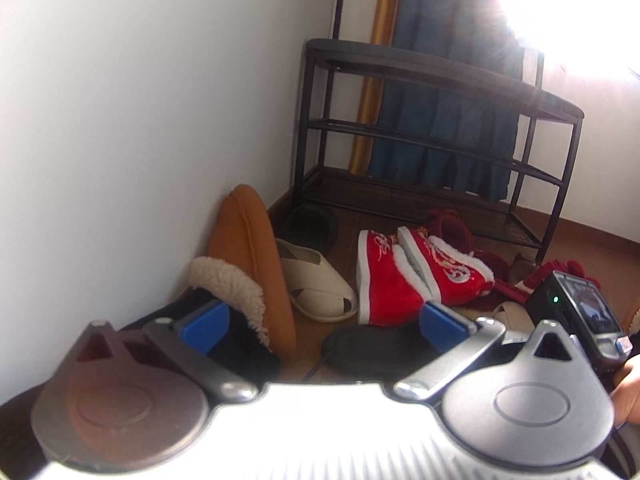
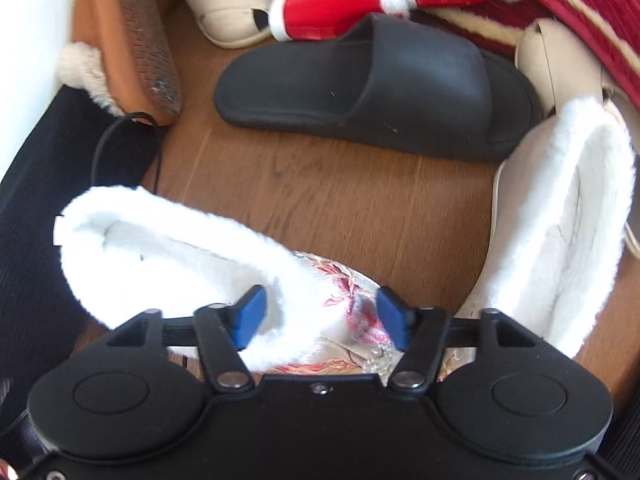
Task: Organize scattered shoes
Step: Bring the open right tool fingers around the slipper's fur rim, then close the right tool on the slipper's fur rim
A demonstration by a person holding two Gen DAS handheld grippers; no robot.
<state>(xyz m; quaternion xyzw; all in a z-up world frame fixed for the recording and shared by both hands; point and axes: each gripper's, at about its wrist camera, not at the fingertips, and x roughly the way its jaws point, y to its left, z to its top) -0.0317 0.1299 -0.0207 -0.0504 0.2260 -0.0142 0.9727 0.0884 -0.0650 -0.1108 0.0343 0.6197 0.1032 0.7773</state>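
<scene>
Right gripper (image 2: 318,314) open, straddling fur collar of near embroidered white boot (image 2: 224,276); close squarely on collar edge, not loose fur; left gripper (image 1: 324,322) open, empty; shoe rack (image 1: 432,140) far.

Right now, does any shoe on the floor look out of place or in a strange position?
Yes. The brown slipper stands on its edge against the wall, sole showing, instead of lying flat. The two red boots lie tipped on their sides. The shoe rack behind them holds no shoes on the shelves in view.
</scene>
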